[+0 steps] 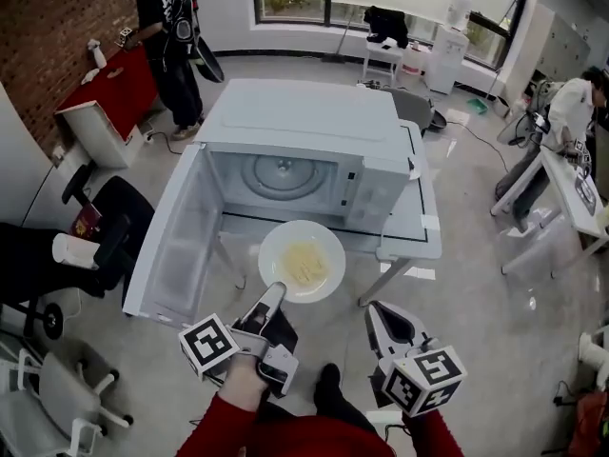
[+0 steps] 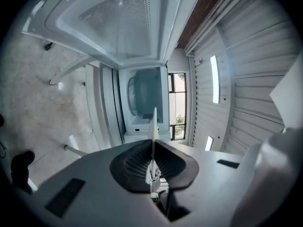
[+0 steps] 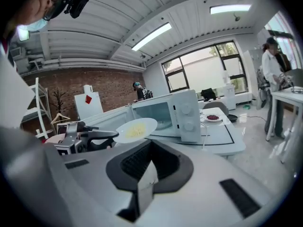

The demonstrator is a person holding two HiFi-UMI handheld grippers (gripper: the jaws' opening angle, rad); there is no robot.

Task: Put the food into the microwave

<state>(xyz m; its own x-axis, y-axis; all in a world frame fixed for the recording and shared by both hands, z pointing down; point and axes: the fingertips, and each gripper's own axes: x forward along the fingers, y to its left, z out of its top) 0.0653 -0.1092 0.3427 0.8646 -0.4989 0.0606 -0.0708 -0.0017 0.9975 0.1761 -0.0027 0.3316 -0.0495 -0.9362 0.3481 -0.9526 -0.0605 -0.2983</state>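
- Food (image 1: pixel 303 263): a yellow heap at the middle of the white plate (image 1: pixel 324 241). The plate is held roughly level in the air over the near edge of the table, just in front of the microwave's mouth and not yet inside.
- Your left gripper (image 1: pixel 273 296): clamped on the plate's near rim. In its own view the plate shows edge-on between the two jaws.
- Microwave (image 1: pixel 304 122): white, standing on the white table (image 1: pixel 425 228), with its cavity facing you and the glass turntable (image 1: pixel 284 172) showing inside.
- Microwave door (image 1: pixel 181 241): swung fully open to your left, reaching past the table edge and close beside your left gripper.
- Your right gripper (image 1: pixel 388 317): jaws closed together with nothing between them, held low and to the right of the plate, apart from it.
- Small dish (image 3: pixel 213 117): holds something red and sits on the table to the right of the microwave.
- Black office chair (image 1: pixel 119 219): on the floor left of the open door.
- One person (image 1: pixel 166 36) stands at a red-covered table (image 1: pixel 114 89) at the far left.
- Another person (image 1: pixel 576 108) is at a desk on the far right.
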